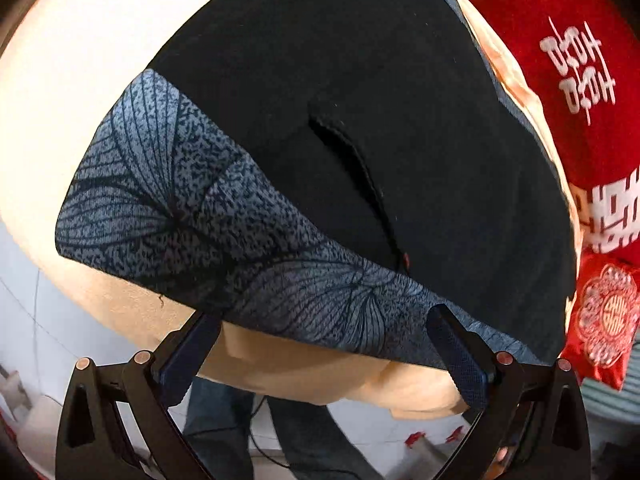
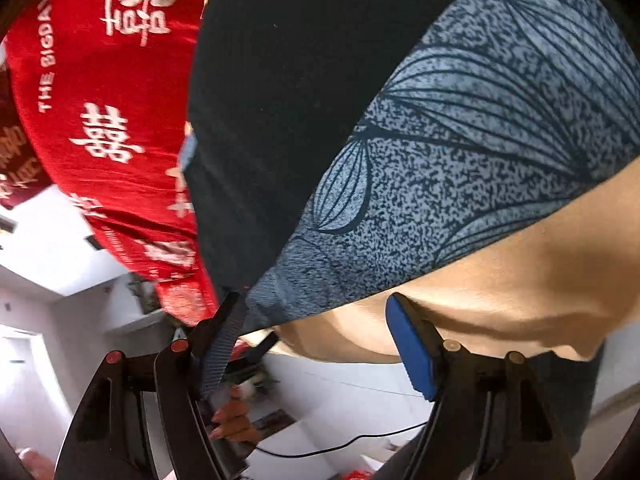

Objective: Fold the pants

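Black pants [image 1: 360, 80] with a blue leaf-print waistband [image 1: 200, 208] lie flat on a cream padded surface [image 1: 80, 60]. A pocket slit [image 1: 352, 168] runs across the black cloth. My left gripper [image 1: 322, 314] is open wide at the waistband's near edge. Its left fingertip sits under the hem and its right pad rests at the band's edge. In the right wrist view the same pants [image 2: 272, 100] and waistband [image 2: 460, 160] fill the frame. My right gripper [image 2: 314, 300] is open at the band's corner, which touches the left finger. The blue right pad stands clear of the cloth.
A red cloth with white characters [image 1: 560, 40] [image 2: 100, 100] lies beside the pants. Below the cream surface's edge [image 2: 520, 280] are a person's jeans-clad legs [image 1: 224, 420], a hand [image 2: 236, 420], a black cable [image 2: 340, 444] and a white floor.
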A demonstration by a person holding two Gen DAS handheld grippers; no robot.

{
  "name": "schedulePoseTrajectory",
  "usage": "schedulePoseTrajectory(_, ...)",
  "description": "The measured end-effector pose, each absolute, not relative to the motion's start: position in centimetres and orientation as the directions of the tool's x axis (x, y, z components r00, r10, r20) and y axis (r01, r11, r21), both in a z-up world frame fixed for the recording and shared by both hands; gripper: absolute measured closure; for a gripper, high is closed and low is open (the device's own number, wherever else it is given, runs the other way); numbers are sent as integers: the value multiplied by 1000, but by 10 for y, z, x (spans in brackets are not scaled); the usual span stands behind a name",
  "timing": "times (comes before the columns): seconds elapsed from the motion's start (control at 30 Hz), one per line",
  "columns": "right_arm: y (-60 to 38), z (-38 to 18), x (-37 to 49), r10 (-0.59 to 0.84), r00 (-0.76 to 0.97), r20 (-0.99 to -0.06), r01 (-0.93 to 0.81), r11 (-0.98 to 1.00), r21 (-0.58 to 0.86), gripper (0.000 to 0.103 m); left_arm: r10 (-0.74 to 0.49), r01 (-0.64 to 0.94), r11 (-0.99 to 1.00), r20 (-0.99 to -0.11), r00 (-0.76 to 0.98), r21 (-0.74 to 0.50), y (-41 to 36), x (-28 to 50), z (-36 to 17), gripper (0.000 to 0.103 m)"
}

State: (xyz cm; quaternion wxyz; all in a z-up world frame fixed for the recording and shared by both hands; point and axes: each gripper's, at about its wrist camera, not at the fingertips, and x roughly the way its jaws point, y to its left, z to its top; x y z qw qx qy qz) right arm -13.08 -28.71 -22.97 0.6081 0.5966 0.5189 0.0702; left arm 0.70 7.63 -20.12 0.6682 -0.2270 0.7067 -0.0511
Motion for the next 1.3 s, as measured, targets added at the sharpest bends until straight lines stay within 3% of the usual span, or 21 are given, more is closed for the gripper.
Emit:
schedulePoseTrajectory(0.2, -294, -227, -119, 681, 532, -503, 492, 235, 838, 27, -459, -232, 858, -887, 58, -459, 72, 15, -187, 0)
schedulePoseTrajectory(0.4, -292, -232, -115, 706, 546, -452, 463, 195, 865, 27, -432, -238, 867, -899, 78, -437, 63, 29, -189, 1)
schedulePoseTrajectory(0.57, -294, -239, -137, 696, 545, -466, 498, 179, 849, 27, -396, -242, 881, -914, 89, -406, 67, 27, -188, 18)
schedulePoseTrajectory(0.7, -300, -245, -133, 667, 620, -413, 478, 97, 873, 28, -386, -232, 888, -918, 92, -397, 74, 23, -185, 34)
schedulePoseTrajectory(0.77, -299, -245, -125, 661, 627, -413, 482, 88, 872, 35, -383, -224, 891, -919, 98, -395, 78, 21, -182, 52)
schedulePoseTrajectory(0.8, -298, -244, -123, 656, 623, -427, 497, 89, 863, 57, -379, -217, 895, -921, 96, -390, 79, 21, -182, 69)
schedulePoseTrajectory(0.83, -299, -244, -123, 651, 604, -460, 530, 104, 842, 86, -386, -209, 894, -918, 89, -396, 82, 22, -183, 78)
schedulePoseTrajectory(0.87, -300, -243, -126, 648, 586, -486, 555, 116, 823, 98, -404, -209, 886, -911, 87, -413, 83, 22, -183, 78)
schedulePoseTrajectory(0.93, -300, -229, -124, 649, 550, -525, 578, 158, 801, 97, -412, -205, 884, -907, 86, -420, 85, 25, -177, 83)
schedulePoseTrajectory(1.3, -323, -112, -24, 692, 411, -594, 412, 440, 798, 95, -433, -74, 887, -878, 205, -455, 64, 69, -80, 83)
